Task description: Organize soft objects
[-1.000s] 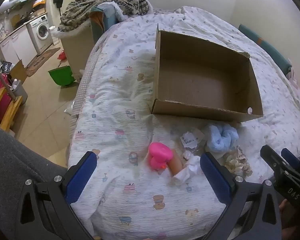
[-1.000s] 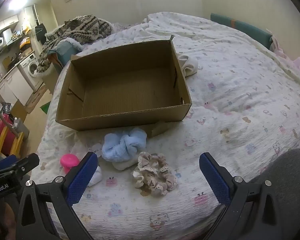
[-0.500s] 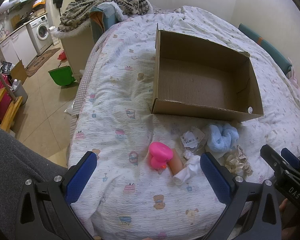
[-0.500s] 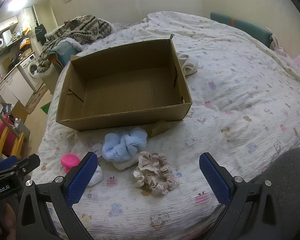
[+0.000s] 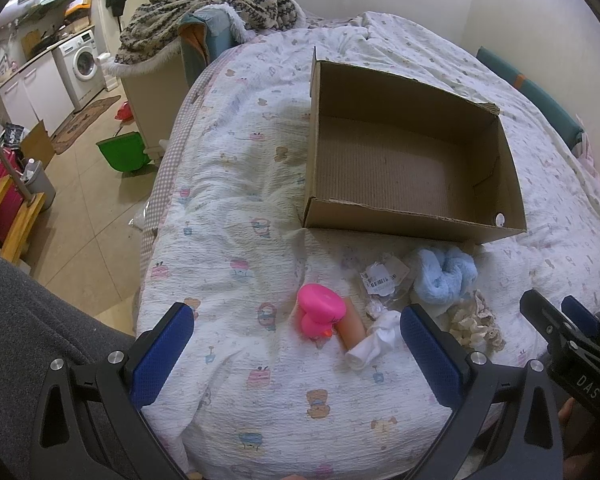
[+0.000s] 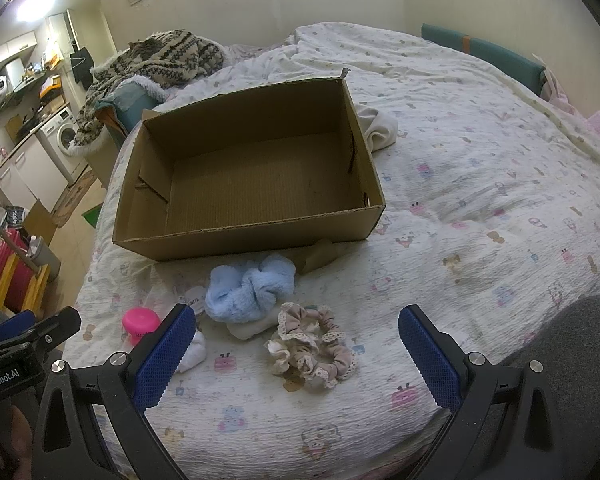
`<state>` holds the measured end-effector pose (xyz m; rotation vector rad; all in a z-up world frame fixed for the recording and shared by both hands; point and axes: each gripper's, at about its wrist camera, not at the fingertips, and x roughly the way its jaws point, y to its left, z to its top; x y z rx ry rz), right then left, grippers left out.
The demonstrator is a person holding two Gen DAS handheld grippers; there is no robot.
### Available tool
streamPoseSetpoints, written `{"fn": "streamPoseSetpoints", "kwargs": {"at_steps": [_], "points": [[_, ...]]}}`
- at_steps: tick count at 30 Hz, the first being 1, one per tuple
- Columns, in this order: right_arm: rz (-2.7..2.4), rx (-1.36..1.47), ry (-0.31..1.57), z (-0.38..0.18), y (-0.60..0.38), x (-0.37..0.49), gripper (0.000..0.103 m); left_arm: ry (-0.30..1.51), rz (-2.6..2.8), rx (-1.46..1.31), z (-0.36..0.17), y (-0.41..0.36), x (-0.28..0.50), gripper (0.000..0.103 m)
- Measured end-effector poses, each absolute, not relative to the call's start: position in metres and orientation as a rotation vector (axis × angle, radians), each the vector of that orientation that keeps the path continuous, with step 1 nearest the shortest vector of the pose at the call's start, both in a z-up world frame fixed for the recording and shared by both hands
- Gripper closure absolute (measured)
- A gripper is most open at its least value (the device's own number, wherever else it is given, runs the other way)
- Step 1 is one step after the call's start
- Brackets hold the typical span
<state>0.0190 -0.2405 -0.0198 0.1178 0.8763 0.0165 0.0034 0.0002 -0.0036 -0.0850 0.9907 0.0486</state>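
Observation:
An empty cardboard box (image 5: 416, 216) (image 6: 256, 236) lies on the bed. In front of it sit a fluffy blue scrunchie (image 5: 444, 276) (image 6: 248, 290), a beige lace scrunchie (image 5: 474, 322) (image 6: 312, 346), a pink toy duck (image 5: 320, 314) (image 6: 140, 322), a white sock (image 5: 374, 342) (image 6: 192, 352) and a tagged plastic packet (image 5: 382, 276). My left gripper (image 5: 296, 336) hovers open just short of the duck. My right gripper (image 6: 296, 336) hangs open above the beige scrunchie. Neither holds anything.
A white cloth (image 6: 380, 128) lies beside the box's far right corner. A patterned blanket (image 5: 208, 4) is heaped at the bed's far end. The floor at left holds a green bin (image 5: 122, 152) and a washing machine (image 5: 82, 62).
Both views have crept slightly closer to the bed items. Nothing has been picked up or moved.

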Motion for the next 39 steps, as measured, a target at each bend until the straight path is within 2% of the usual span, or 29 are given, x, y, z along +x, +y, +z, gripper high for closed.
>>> {"fn": "streamPoseSetpoints", "kwargs": {"at_steps": [39], "points": [[0.019, 0.124, 0.895, -0.024, -0.228, 0.013, 0.000, 0.992, 0.051, -0.081, -0.004, 0.002, 0.002, 0.000]]}}
